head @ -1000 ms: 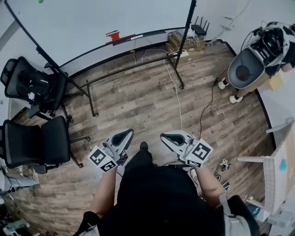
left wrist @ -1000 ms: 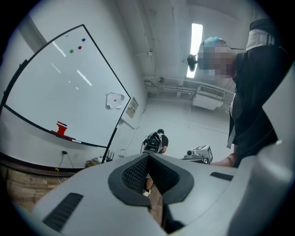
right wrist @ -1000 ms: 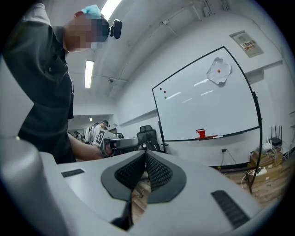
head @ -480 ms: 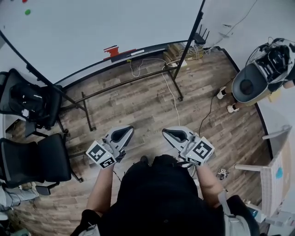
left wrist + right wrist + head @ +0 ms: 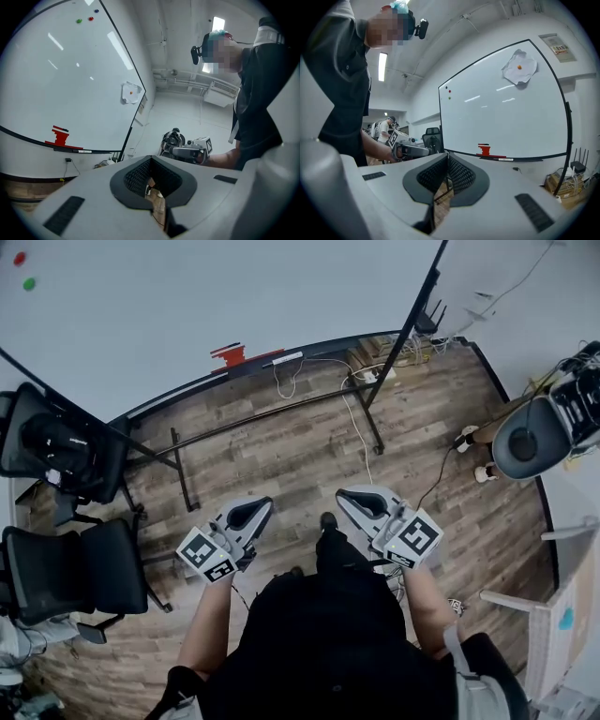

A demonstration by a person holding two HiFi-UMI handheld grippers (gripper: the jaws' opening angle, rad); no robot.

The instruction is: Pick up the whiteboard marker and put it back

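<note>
Grey plastic fills the near edge of both gripper views. The left gripper point(image 5: 151, 158) and the right gripper point(image 5: 447, 154) each have their jaws pressed together at the tips, with nothing caught between the ribbed black pads. I hold both at waist height, well apart from the dark tray point(image 5: 328, 341) that runs along the bottom edge of the large whiteboard point(image 5: 187, 306). Between me and that tray lie the wood-plank floor point(image 5: 281, 456) and the black metal stand legs point(image 5: 178, 470) below it. The slim white whiteboard marker point(image 5: 286, 358) lies flat on the tray. Near it, on the same tray, sits a red blocky piece point(image 5: 230, 354).

I judge the step in hand to be the approach, since nothing is picked up yet. To do it well, I'd walk in until the tray is within easy reach and spread the right gripper's jaws before arriving. I'd come at the marker from above, jaws across its barrel near the middle so it doesn't tip. The tray's lip looks to leave little room, so I'd keep the jaw tips clear of it and of the red piece, then close gently.
</note>
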